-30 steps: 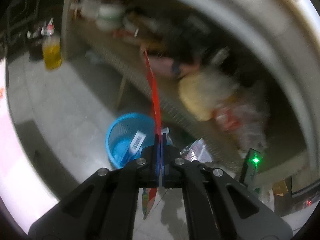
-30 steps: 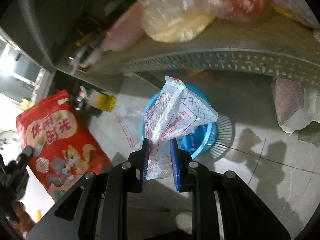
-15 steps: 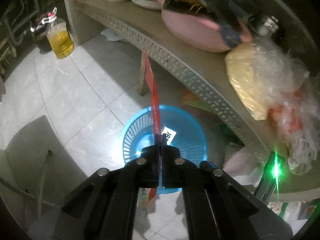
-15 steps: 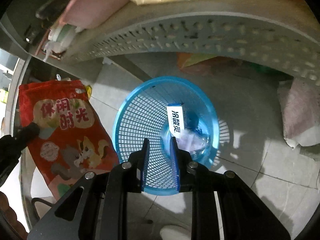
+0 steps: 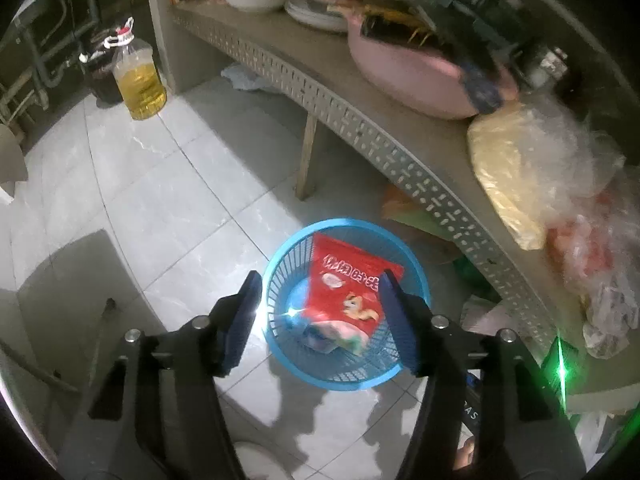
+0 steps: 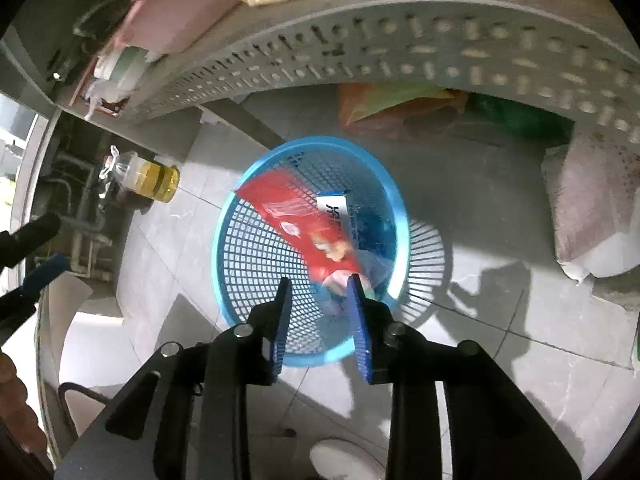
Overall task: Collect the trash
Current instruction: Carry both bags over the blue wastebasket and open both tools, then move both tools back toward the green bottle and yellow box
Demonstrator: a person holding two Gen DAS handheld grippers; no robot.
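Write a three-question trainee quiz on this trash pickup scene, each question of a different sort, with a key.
1. True or false: the red snack bag lies inside the blue basket.
2. What stands on the floor left of the shelf leg? A) yellow oil bottle B) broom C) bucket
3. Fill in: nothing is pinched by the left tongs or the right ____.

Key: 1 true; 2 A; 3 tongs.
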